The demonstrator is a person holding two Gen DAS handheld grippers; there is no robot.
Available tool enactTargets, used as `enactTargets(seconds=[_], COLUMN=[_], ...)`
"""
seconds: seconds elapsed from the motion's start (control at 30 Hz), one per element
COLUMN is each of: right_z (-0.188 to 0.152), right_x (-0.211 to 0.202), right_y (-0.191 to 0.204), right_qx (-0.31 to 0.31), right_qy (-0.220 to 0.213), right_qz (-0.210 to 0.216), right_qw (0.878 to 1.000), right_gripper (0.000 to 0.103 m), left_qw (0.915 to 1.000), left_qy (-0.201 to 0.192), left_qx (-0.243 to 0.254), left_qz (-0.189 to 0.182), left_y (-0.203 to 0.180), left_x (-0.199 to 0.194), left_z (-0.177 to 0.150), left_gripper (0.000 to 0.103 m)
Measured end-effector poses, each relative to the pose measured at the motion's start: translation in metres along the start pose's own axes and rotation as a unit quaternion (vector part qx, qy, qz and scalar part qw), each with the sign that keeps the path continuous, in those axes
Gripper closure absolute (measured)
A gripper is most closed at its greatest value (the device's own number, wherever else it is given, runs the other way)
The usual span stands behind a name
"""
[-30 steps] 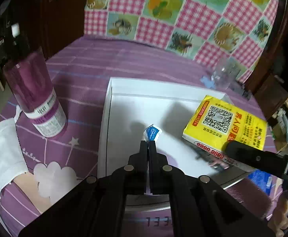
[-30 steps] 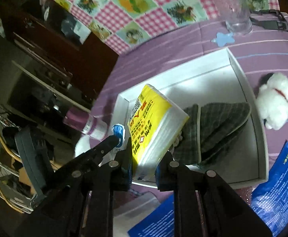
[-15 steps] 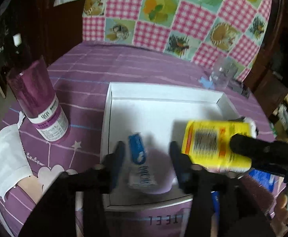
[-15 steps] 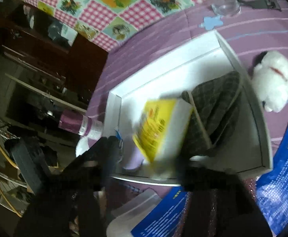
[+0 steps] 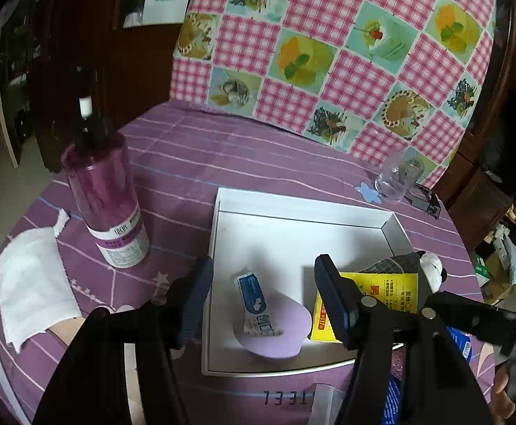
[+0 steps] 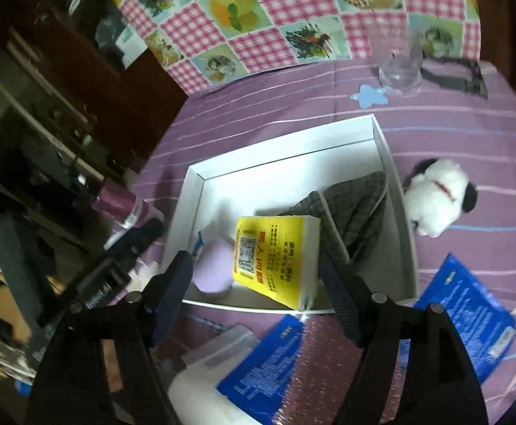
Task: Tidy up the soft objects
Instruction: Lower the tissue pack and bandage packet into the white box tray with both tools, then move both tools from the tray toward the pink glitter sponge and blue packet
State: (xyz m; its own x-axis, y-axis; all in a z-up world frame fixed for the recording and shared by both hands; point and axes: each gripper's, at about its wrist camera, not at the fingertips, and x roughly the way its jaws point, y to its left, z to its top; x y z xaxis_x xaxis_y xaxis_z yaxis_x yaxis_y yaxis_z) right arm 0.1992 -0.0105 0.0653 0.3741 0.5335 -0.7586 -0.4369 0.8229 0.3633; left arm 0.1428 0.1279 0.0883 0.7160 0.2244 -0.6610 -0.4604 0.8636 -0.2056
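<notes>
The left tongs [image 5: 261,283] had just opened, released above the blue-and-white packet [image 5: 254,301] in the white tray [image 5: 293,202]. The right tongs [image 6: 254,283] gaped empty too, the yellow tissue pack [image 6: 275,258] lying free at the tray's six o'clock edge.

You get dim, soft indoor light and dark, heavily curved fisheye corners. The white tray [image 5: 293,209] is brightest, holding soft shadows; your right view looks slightly blurred.

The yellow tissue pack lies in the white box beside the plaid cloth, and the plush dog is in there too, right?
Not quite. The plush dog lies outside the white box, on the purple cloth beside its wall, as the right wrist view shows. The yellow tissue pack and the plaid cloth are inside.
</notes>
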Motion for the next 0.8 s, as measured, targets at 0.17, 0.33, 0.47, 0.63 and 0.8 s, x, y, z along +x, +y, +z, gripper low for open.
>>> enactTargets(seconds=[0.17,0.33,0.47,0.63,0.8], right_z=[-0.006,-0.016,-0.028,-0.049,-0.070], right_x=[-0.036,-0.080,-0.099,-0.105,-0.104], right_y=[0.011,0.019,0.009,-0.007,-0.011], right_qx=[-0.015,-0.041,-0.020,-0.010,-0.042], right_qy=[-0.102,-0.170,-0.173,-0.159,-0.151], right_qz=[-0.007,-0.064,-0.094,-0.130,-0.193], right_qw=[0.995,0.982,0.980,0.979,0.969], right_gripper=[0.028,0.028,0.028,0.028,0.028], left_qw=[0.9999,0.9983,0.9959,0.9941,0.9916], left_qy=[-0.015,-0.041,-0.055,-0.041,-0.043], left_qx=[0.006,0.041,0.072,0.100,0.122], left_qz=[-0.006,-0.002,0.004,-0.001,-0.007], left_y=[-0.007,-0.022,-0.036,-0.051,-0.065], left_x=[-0.018,-0.042,-0.053,-0.059,-0.068], left_z=[0.001,-0.008,-0.019,-0.039,-0.058], left_gripper=[0.039,0.035,0.030,0.025,0.019])
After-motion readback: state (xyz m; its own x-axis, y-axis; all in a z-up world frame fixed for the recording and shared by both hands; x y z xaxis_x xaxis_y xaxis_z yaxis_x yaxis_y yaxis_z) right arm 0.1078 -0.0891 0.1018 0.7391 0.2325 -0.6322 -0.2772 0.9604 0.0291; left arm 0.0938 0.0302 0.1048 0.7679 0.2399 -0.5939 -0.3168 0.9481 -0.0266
